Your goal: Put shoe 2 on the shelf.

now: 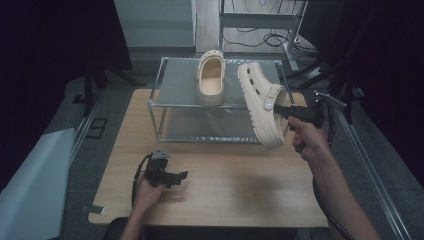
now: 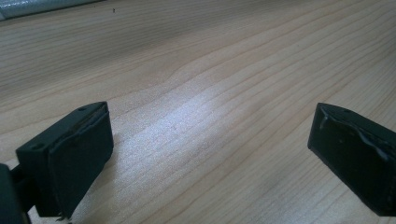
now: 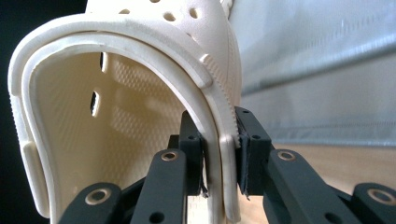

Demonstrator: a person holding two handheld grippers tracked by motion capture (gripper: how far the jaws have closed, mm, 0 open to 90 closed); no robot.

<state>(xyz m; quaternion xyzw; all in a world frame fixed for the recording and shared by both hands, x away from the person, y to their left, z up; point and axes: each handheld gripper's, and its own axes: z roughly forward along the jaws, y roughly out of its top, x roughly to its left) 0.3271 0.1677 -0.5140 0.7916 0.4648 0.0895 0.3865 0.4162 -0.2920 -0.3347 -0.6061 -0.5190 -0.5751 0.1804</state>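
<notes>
A cream clog [image 1: 210, 78] stands on the top shelf of a metal-framed rack [image 1: 175, 104], toe pointing away. A second cream clog [image 1: 260, 102] hangs in the air by the rack's right front corner, tipped on its side with the sole facing right. My right gripper [image 1: 283, 110] is shut on the wall of this clog's opening. In the right gripper view the clog [image 3: 116, 116] has its rim pinched between the pads of the right gripper [image 3: 222, 154]. My left gripper [image 1: 172, 176] rests low on the wooden table [image 1: 240, 185]. Its view shows the left gripper [image 2: 210, 126] open over bare wood.
The rack has a lower shelf [image 1: 210, 127] with nothing on it. A grey sheet [image 1: 35, 180] lies off the table's left side. Cables [image 1: 265, 37] and stand legs sit on the floor behind the rack. A metal rail [image 1: 370, 170] runs along the right.
</notes>
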